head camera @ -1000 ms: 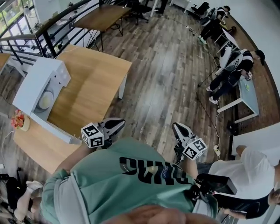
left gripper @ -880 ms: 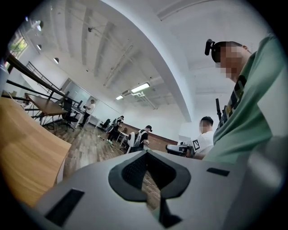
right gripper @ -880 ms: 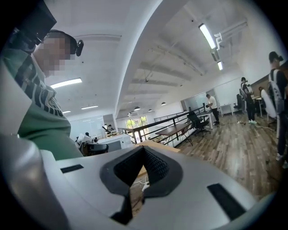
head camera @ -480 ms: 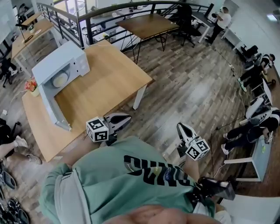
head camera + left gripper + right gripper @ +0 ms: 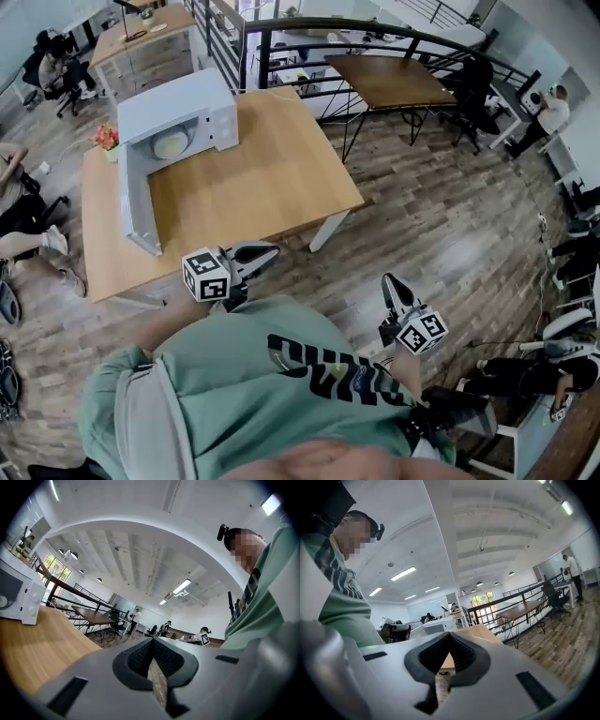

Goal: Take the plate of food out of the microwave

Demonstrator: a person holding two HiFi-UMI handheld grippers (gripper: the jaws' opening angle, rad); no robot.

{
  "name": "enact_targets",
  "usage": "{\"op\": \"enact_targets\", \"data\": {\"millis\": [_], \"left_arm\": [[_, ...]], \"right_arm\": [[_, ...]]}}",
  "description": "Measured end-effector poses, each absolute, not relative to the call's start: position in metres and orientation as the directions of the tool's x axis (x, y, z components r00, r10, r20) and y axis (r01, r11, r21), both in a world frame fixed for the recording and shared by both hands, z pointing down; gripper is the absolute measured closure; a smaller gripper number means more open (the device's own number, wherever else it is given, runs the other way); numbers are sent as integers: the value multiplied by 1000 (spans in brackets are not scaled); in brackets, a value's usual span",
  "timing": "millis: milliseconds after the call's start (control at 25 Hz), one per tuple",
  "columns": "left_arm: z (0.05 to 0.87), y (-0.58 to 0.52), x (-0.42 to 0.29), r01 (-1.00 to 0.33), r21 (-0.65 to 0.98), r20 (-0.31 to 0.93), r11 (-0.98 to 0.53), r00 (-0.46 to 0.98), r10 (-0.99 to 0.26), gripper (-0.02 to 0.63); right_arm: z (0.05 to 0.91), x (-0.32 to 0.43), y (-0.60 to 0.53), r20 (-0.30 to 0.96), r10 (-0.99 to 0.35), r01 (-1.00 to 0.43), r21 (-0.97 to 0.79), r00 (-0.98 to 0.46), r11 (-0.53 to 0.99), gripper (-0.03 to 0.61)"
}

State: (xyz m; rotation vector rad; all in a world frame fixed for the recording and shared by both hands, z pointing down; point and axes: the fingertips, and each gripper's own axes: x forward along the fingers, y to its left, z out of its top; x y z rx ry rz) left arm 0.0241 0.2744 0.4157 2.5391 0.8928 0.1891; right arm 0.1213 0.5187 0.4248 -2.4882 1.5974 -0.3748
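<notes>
Microwave [image 5: 178, 112] at 11 o'clock, door open; plate of food [image 5: 171, 144] inside, untouched. Left gripper [image 5: 270, 251], right gripper [image 5: 387, 280] both closed, empty, well apart from it.

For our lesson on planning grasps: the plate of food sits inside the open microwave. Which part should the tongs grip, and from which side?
Grip the plate by its front rim, coming level through the open front of the microwave, past the swung-out door. The rim is likely the only thin edge facing the opening; walls close every other side.
</notes>
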Motion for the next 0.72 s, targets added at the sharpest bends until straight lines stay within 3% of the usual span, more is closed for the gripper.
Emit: {"op": "enact_targets", "data": {"millis": [480, 720], "left_arm": [[423, 161, 158, 564, 461, -65, -685, 791, 608, 612], [433, 97, 188, 497, 492, -58, -715, 838, 542, 612]], "right_arm": [[413, 257, 387, 161, -924, -897, -233, 346, -376, 572], [418, 299, 315, 188, -945, -920, -243, 267, -308, 572]]}}
